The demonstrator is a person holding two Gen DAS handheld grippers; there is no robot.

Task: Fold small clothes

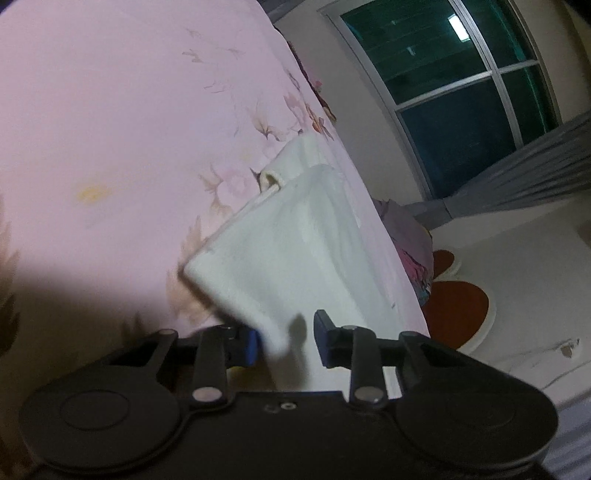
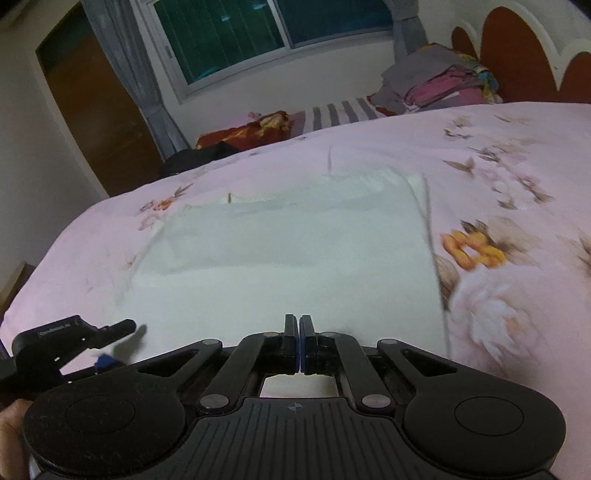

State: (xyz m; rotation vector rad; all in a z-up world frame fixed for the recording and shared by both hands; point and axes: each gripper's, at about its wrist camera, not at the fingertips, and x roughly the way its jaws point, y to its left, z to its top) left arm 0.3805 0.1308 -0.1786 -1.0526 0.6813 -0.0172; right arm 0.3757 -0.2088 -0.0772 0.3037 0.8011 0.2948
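Pink bedsheet (image 2: 480, 129): right tool (image 2: 298, 343) clamped on white garment (image 2: 295, 251) edge; left tool (image 1: 286, 341) gaping, corner at 12 o'clock loose, fold may skew.

A pink floral bedsheet (image 2: 480, 155) lies below a window (image 2: 258, 33) and grey curtains (image 2: 122, 62).

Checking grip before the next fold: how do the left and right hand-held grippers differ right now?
The left hand-held gripper has its jaws apart, with a corner of the white garment between them; the right hand-held gripper has its jaws pressed together. The left one's view is strongly tilted against the pink floral bedspread; the right one's is level. Both sit at the garment's near edge. Whether the right one pinches cloth cannot be told.
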